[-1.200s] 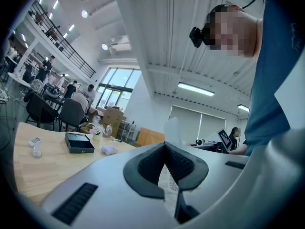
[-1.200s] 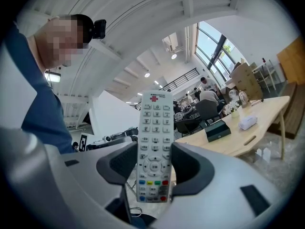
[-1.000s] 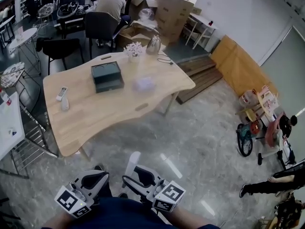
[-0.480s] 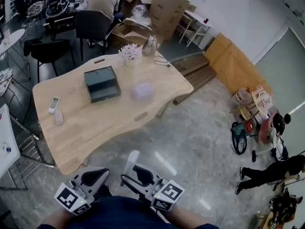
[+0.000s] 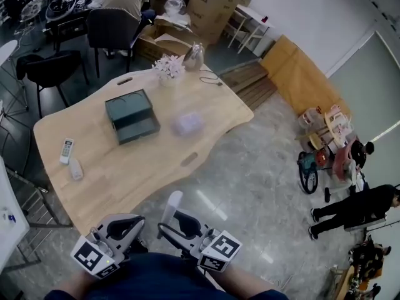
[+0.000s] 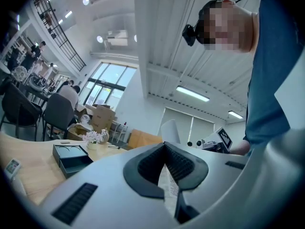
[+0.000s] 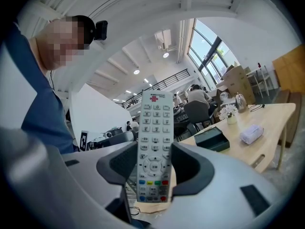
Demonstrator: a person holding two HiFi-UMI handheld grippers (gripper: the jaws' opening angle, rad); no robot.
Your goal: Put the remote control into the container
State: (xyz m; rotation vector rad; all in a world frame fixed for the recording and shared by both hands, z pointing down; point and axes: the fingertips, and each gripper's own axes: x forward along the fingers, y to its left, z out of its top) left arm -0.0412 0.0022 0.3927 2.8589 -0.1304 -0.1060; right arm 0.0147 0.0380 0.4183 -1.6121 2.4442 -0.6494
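right hand-held gripper (image 7: 153, 171) clenched on remote (image 7: 153, 128); remote upright between jaws. left hand-held gripper (image 6: 166, 165) jaws together, empty. container (image 5: 131, 115) on counter (image 5: 125, 167), well apart from both.

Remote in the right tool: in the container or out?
Out. The remote stands gripped between the jaws of the right tool, held near the person. The container sits apart on the table, across the floor.

Left gripper (image 5: 120, 227) jaws together, right gripper (image 5: 171, 227) jaws clamped on remote control (image 7: 153, 147), both at waist
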